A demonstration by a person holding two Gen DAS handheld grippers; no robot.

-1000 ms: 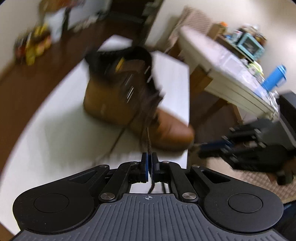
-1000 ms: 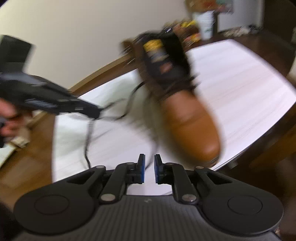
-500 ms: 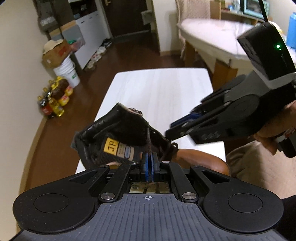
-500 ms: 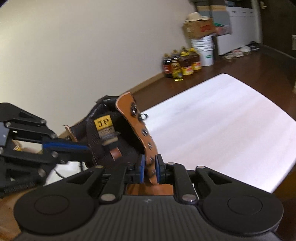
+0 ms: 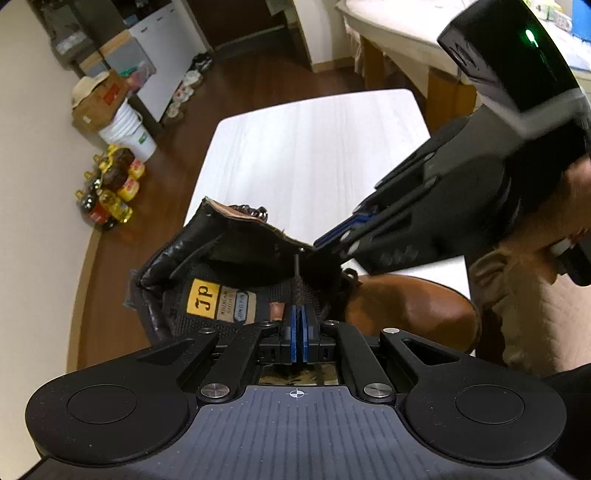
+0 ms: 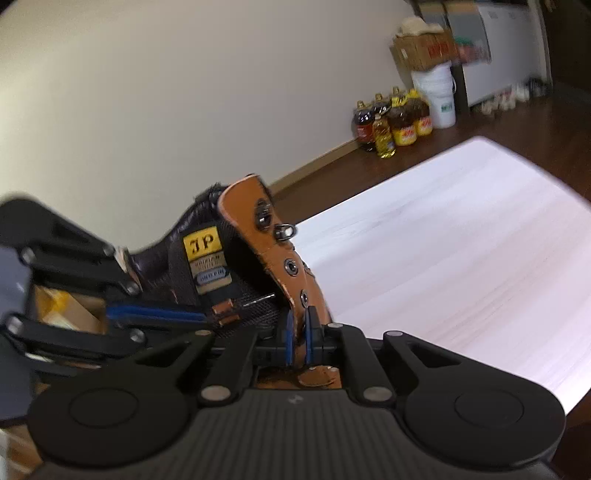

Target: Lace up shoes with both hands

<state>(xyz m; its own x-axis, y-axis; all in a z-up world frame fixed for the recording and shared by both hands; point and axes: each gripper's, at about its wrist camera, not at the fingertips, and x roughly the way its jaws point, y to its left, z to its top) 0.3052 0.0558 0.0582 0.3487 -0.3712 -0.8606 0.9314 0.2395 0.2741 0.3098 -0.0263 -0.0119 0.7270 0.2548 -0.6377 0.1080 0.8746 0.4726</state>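
A brown leather boot (image 5: 410, 306) with a black lining and a yellow "JP" tongue label (image 5: 201, 301) stands at the near end of the white table (image 5: 314, 147). My left gripper (image 5: 298, 325) is shut on the dark lace (image 5: 296, 280), whose stiff tip points up toward the inside of the eyelet flap. My right gripper (image 6: 300, 330) is shut on the boot's brown eyelet flap (image 6: 273, 243), just below its lowest visible eyelet. In the left wrist view the right gripper (image 5: 332, 236) touches the flap's edge. The left gripper's blue fingers (image 6: 155, 314) reach in over the tongue.
The table's white top (image 6: 461, 251) stretches away behind the boot. On the wooden floor by the wall stand several oil bottles (image 5: 110, 192), a white bucket (image 5: 127, 133) and a cardboard box (image 5: 99, 103). A second table (image 5: 406, 33) stands at the back right.
Both grippers swung from a blurred side view to close over the boot's opening. The right gripper closed on the eyelet flap. The left gripper still holds the lace, its tip now up near the flap.
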